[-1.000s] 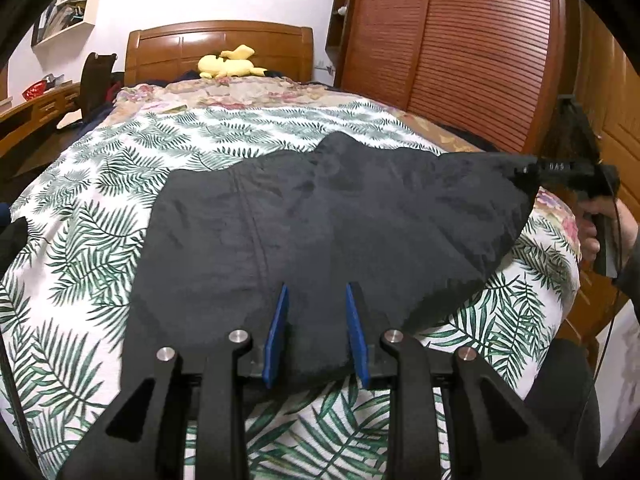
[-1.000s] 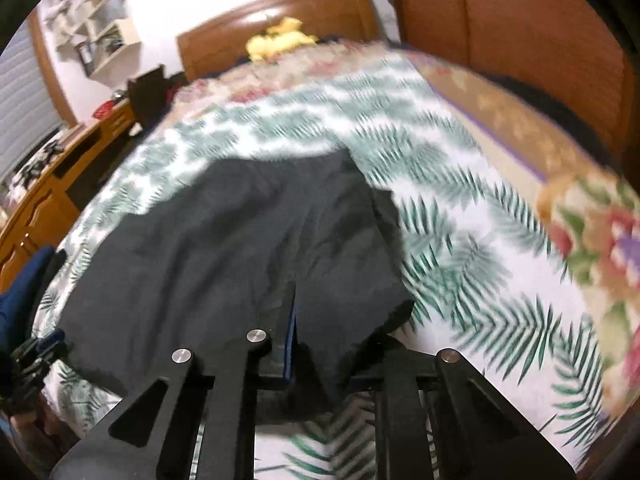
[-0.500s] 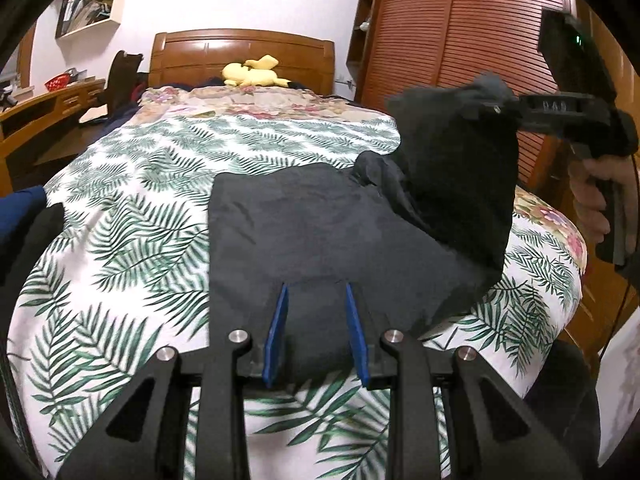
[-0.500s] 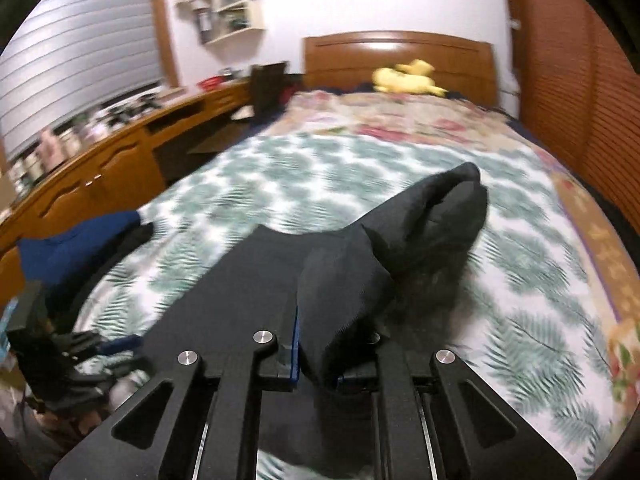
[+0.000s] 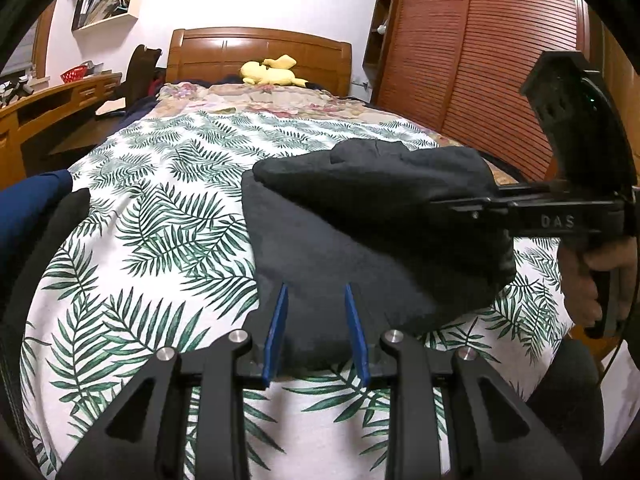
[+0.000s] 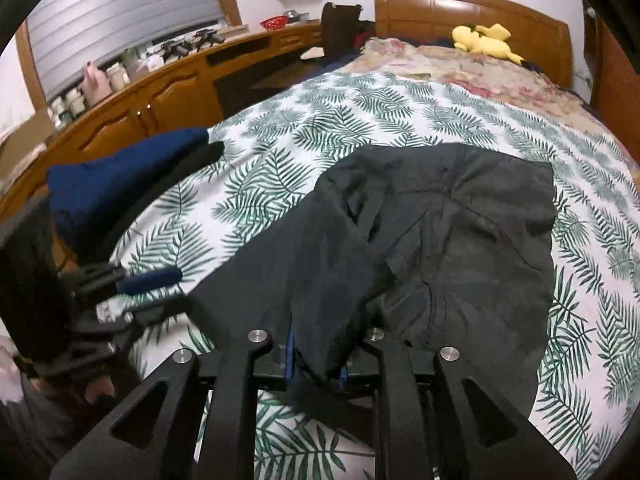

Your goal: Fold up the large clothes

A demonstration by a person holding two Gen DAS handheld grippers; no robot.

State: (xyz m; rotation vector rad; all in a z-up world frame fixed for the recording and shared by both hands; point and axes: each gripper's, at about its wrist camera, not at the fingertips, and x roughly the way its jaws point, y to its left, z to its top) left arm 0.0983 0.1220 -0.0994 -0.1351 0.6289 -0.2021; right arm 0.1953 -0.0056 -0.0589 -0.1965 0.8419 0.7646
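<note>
On a bed covered with a white sheet printed in green palm fronds, I work a black garment, thin, matte and creased, with a stitched seam running down its middle. It lies at the near end of the mattress, one side doubled over the rest. My right gripper pinches a gathered corner of that cloth between its blue pads; the jaws have just been easing apart a little, yet the fabric sits bunched between them. From the left wrist camera, the same gripper carries the fold as a taut, rounded wedge above the flat layer, a hand wrapped around its grip. My left gripper stands with its 2 blue pads partly spread over the near hem; whether they press the cloth I cannot tell. A navy garment is heaped at the left edge of the bed. Beyond are a glossy wooden headboard, a yellow plush toy, a flowered quilt, a ribbed wooden wardrobe and a curved wooden desk.
</note>
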